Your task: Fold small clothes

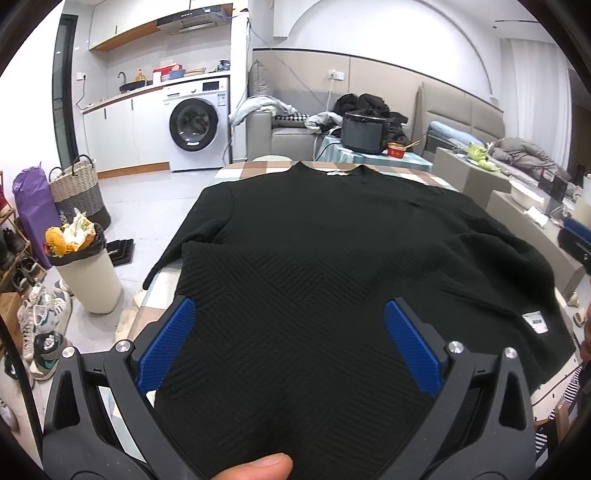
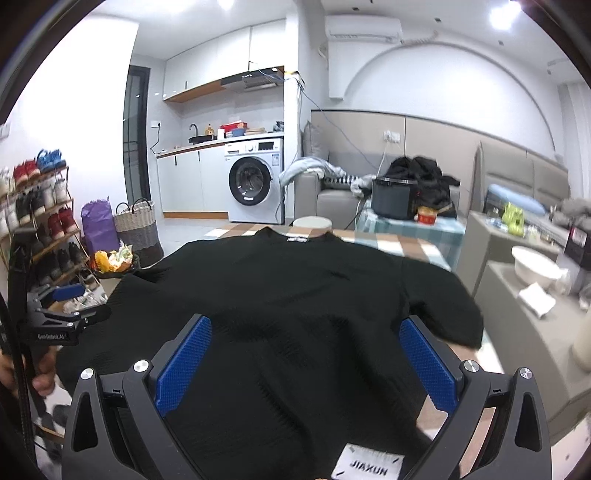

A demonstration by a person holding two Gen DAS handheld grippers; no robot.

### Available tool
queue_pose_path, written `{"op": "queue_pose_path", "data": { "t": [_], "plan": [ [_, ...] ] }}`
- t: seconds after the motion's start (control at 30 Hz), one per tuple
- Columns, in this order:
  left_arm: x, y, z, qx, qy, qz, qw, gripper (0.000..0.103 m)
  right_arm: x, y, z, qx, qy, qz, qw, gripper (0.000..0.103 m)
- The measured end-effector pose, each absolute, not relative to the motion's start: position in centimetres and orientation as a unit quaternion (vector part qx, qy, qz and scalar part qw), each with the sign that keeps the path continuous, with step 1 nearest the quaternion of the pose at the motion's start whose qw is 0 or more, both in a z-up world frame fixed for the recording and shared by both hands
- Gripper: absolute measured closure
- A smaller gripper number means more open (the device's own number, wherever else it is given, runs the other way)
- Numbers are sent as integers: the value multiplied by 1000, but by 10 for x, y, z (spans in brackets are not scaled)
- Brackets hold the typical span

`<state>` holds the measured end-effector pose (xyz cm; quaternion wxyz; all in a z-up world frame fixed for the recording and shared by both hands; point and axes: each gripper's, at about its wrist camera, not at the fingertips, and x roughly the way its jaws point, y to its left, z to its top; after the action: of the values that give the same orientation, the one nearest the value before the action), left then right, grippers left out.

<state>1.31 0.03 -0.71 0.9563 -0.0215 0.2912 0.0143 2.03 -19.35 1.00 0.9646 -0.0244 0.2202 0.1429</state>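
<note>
White walls, pale tiled floor (image 1: 155, 199). White front-loading washing machine (image 1: 197, 123) under the kitchen counter; grey upholstered sofa (image 1: 280, 138) beside it. Round ceiling spotlights (image 2: 498, 16) lit.

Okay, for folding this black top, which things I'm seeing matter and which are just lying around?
For the job:
black top
checked table cover under it
left gripper, open
right gripper, open

Lying about:
washing machine
full waste bin
woven basket
black cooker
white bowl
</note>
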Motion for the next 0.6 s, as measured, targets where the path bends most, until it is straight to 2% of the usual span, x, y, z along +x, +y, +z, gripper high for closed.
{"op": "queue_pose_path", "data": {
  "t": [0.33, 0.5, 0.57, 0.6],
  "plan": [
    [39, 12, 7, -22, 289, 25, 957, 1, 50, -217, 5, 8, 275, 136, 952, 0],
    [66, 30, 13, -30, 301, 47, 952, 1, 71, -261, 0, 87, 299, 97, 945, 0],
    [79, 38, 15, -37, 303, 45, 951, 6, 86, -287, -6, 140, 315, 74, 936, 0],
    [86, 42, 15, -46, 304, 37, 951, 9, 92, -297, -9, 154, 320, 66, 933, 5]
  ]
}}
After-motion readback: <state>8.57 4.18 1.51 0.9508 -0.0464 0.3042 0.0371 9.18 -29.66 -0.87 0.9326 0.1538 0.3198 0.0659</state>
